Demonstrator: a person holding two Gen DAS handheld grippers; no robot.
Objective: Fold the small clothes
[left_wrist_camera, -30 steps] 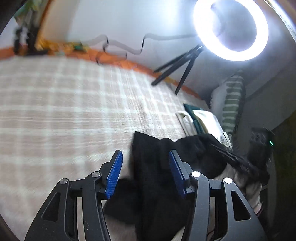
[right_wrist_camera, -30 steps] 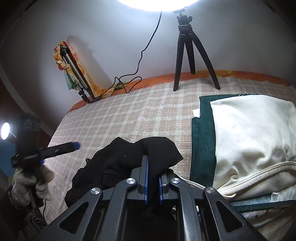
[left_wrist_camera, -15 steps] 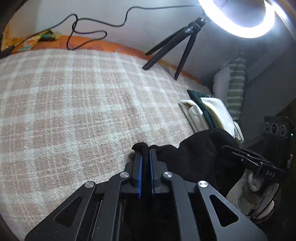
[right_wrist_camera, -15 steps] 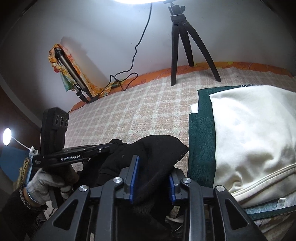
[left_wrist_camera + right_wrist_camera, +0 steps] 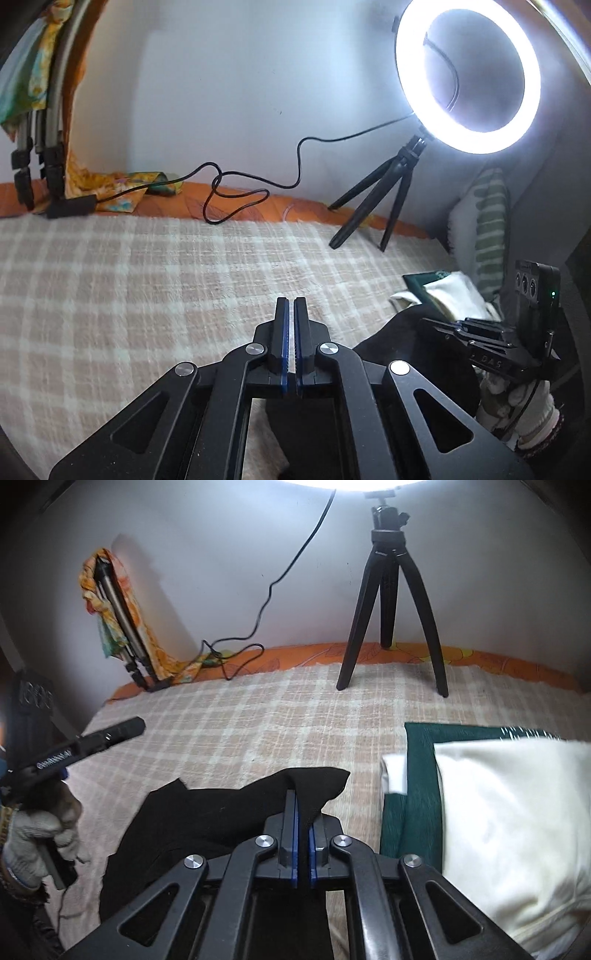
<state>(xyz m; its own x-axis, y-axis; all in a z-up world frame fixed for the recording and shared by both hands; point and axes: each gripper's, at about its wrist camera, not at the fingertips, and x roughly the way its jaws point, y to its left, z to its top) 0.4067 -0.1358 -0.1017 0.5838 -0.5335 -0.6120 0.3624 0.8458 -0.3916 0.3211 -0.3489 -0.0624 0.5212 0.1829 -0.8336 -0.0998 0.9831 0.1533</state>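
checked blanket (image 5: 147, 288) open, tripod (image 5: 391, 620) behind

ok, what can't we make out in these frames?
- black garment: kind and lower half, right wrist view; right gripper, jaws just closed on it, covers it.
- ring light: right wrist view, cut by top edge.
- folded stack: item count, right wrist view, cut by right edge.

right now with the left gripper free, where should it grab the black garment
Judging by its pose, the loose pointed corner of the black garment, approached from above on its left: it lies flat on the checked blanket, clear of the right gripper pinching the other corner.
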